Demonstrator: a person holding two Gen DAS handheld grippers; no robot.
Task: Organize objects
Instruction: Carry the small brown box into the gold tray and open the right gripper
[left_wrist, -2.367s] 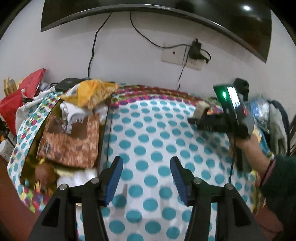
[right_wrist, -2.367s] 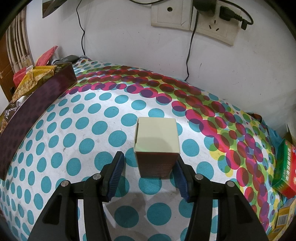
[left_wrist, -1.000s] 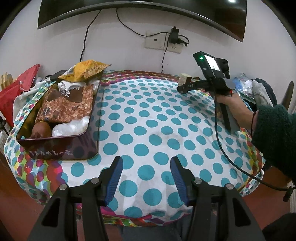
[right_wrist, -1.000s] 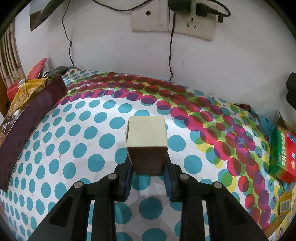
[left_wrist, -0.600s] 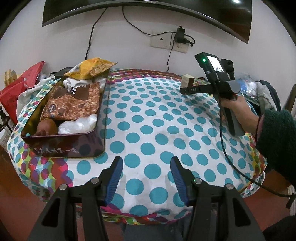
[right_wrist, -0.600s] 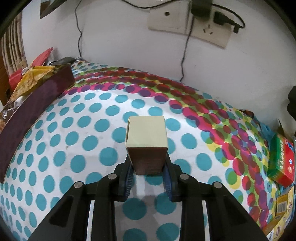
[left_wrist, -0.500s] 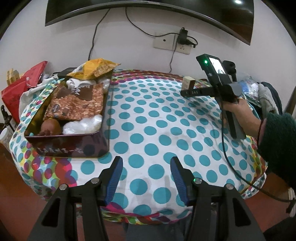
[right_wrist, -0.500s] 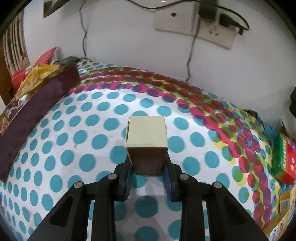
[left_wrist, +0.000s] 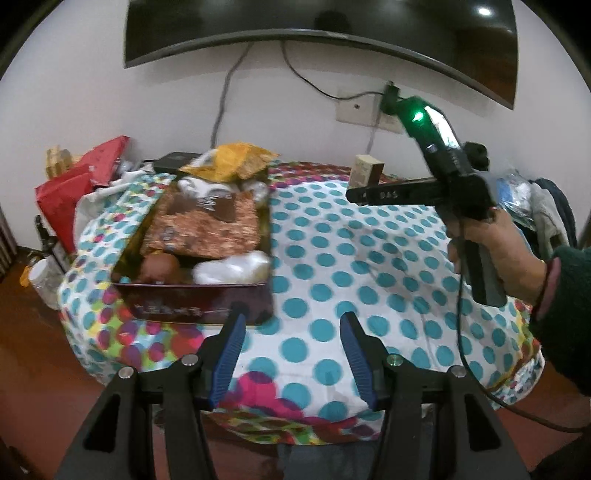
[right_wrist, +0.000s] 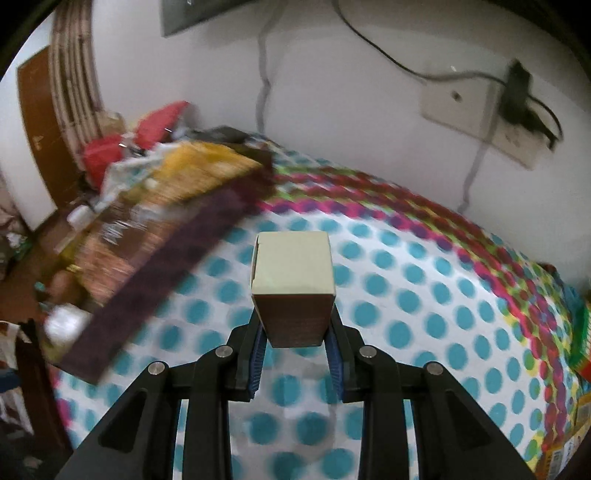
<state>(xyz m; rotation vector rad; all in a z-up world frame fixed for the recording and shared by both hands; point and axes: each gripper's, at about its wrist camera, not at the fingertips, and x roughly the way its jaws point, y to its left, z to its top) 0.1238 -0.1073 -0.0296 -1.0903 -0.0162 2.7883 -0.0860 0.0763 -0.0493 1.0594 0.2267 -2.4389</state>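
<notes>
Right claw (right_wrist: 295, 341) clamped on small box (right_wrist: 293, 284), held upright in the air over the dotted desk (right_wrist: 424, 314), right of the tray (left_wrist: 192, 302). Right hand (left_wrist: 491, 251) on the handle, arm extended. Left claw (left_wrist: 291, 354) apart, empty, angled down at desk edge.

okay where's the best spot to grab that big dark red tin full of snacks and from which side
Probably the near short wall of the dark red tin, which faces the open left gripper. Come from the table's front edge, one finger over the rim. Inside that wall lie a white bag and a round brown item, so go shallow.
</notes>
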